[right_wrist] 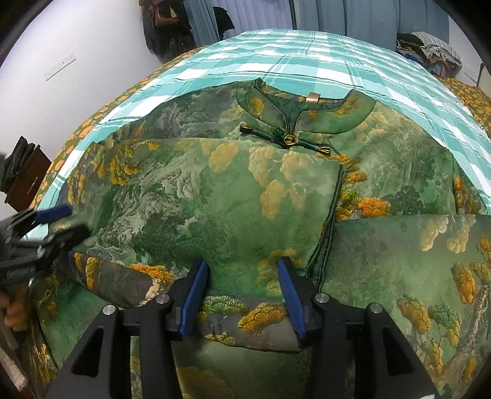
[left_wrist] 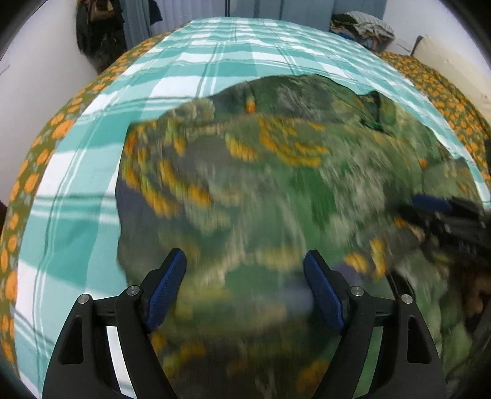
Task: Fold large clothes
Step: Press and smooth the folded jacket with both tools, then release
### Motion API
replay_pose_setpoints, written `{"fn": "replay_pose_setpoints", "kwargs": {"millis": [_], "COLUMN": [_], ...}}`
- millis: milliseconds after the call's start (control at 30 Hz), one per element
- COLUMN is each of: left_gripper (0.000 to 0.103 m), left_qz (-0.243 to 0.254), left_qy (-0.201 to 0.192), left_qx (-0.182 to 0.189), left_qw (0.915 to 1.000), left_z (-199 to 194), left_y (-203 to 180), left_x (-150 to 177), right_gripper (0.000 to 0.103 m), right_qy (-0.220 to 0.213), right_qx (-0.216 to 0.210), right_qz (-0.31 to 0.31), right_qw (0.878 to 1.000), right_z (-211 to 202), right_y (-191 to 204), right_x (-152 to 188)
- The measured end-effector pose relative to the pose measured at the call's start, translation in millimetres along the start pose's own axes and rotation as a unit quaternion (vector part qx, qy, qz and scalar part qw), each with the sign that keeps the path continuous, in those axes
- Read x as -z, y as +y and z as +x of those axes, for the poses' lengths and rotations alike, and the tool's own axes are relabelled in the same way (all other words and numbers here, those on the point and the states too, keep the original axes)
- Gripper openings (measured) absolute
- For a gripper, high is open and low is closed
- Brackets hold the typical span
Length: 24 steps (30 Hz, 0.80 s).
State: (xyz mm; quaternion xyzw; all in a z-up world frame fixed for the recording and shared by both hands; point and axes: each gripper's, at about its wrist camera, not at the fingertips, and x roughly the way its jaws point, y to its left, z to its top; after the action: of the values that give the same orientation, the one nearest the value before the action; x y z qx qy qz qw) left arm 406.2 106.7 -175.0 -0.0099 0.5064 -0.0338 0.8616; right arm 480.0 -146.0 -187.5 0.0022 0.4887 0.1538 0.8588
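The checked bedsheet [right_wrist: 307,61] is carrying a half-folded green dress [right_wrist: 214,199]. The right gripper [right_wrist: 242,294] is straddling the folded edge, jaws part open and not yet pinching; the left gripper [left_wrist: 245,291] is hovering wide open, gripping nothing. Both should be closing squarely on that edge, keeping it level

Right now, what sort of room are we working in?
Most likely a bedroom: the green landscape-print garment lies on a teal-and-white checked bedsheet, with blue-grey curtains and a pile of folded clothes behind.

Green garment [right_wrist: 214,199] on checked bedsheet [right_wrist: 307,58]

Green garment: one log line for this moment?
green garment partly folded, collar up, on checked sheet | left tool open above it, blurred | right tool open over folded edge
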Motion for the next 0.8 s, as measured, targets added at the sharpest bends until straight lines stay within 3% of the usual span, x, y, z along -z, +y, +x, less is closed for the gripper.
{"fn": "replay_pose_setpoints", "kwargs": {"millis": [233,367,467,567,667,800], "left_gripper": [0.081,0.081,0.084,0.087,0.088,0.091], "left_qz": [0.017,0.045,0.059,0.047,0.044,0.062], "left_qy": [-0.007,0.007,0.016,0.020,0.023,0.021], "left_qx": [0.036,0.049,0.041,0.041,0.037,0.025], "left_qw": [0.9992,0.9978,0.9973,0.9979,0.9981,0.9976], "left_z": [-49.5,-62.5,-67.3,-71.8,-73.2,-75.0], "left_y": [-10.7,-27.2,-35.3,-34.7,-32.9,-37.7], "left_x": [60.2,97.3,121.2,135.6,142.4,150.9], "right_gripper": [0.050,0.050,0.051,0.051,0.051,0.051], "right_qy": [-0.036,-0.035,-0.021,0.012,0.001,-0.011], "right_qx": [0.001,0.029,0.072,0.082,0.092,0.102], "right_qz": [0.012,0.000,0.000,0.046,0.072,0.088], "right_qw": [0.999,0.999,0.997,0.996,0.993,0.991], "right_z": [-77.4,-126.3,-149.2,-156.5,-163.7,-163.4], "right_y": [-3.4,-21.7,-41.3,-61.6,-67.4,-64.5], "right_x": [23.1,79.1,133.6,191.9,227.5,236.9]}}
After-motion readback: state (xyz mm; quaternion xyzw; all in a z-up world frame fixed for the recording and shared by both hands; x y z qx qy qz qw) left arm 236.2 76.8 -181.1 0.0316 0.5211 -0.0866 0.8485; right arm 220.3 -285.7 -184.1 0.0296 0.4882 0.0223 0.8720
